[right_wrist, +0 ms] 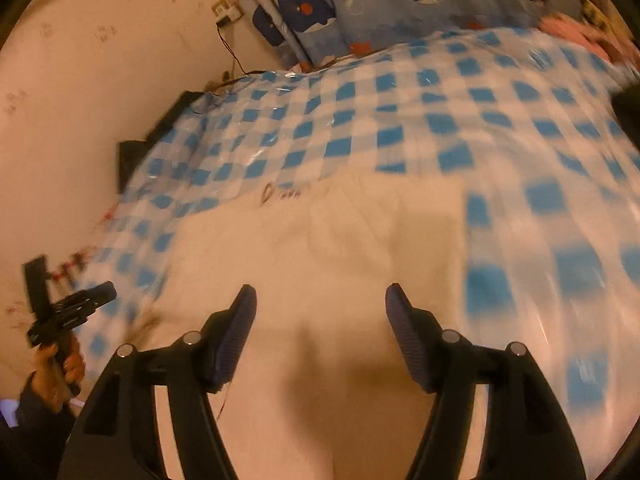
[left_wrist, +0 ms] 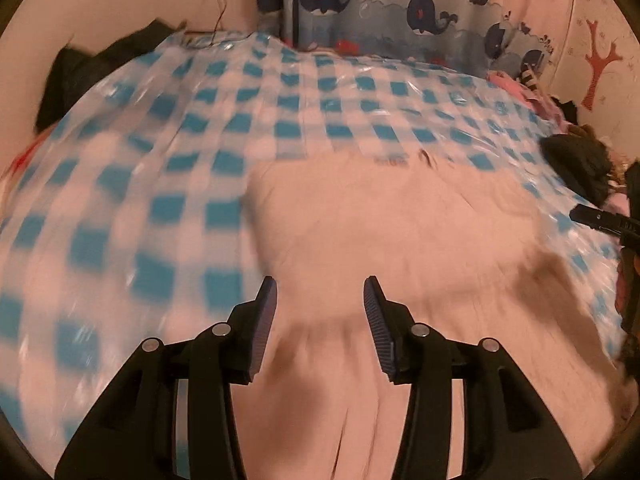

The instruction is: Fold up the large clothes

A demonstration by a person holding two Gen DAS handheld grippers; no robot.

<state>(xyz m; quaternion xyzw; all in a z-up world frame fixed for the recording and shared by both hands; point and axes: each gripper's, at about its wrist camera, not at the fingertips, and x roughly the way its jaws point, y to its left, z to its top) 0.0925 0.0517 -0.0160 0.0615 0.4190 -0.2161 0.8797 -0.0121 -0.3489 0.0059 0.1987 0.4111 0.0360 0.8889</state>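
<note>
A large pale pink garment (left_wrist: 380,232) lies spread on a bed covered with a blue and white checked sheet (left_wrist: 160,160). My left gripper (left_wrist: 320,292) hovers above the garment, open, with nothing between its fingers. In the right wrist view the same garment (right_wrist: 340,248) fills the middle, with small dark lettering near its far edge. My right gripper (right_wrist: 320,300) is above it, open wider, and empty too. The other gripper shows at the right edge of the left wrist view (left_wrist: 600,220) and, held by a hand, at the lower left of the right wrist view (right_wrist: 72,308). Both views are blurred.
A whale-print curtain (left_wrist: 380,8) hangs behind the bed. Dark clothes (left_wrist: 80,76) lie at the bed's far left corner, and dark and pink clothes (left_wrist: 576,152) are piled at its right side. A wall socket with a cable (right_wrist: 226,12) is on the left wall.
</note>
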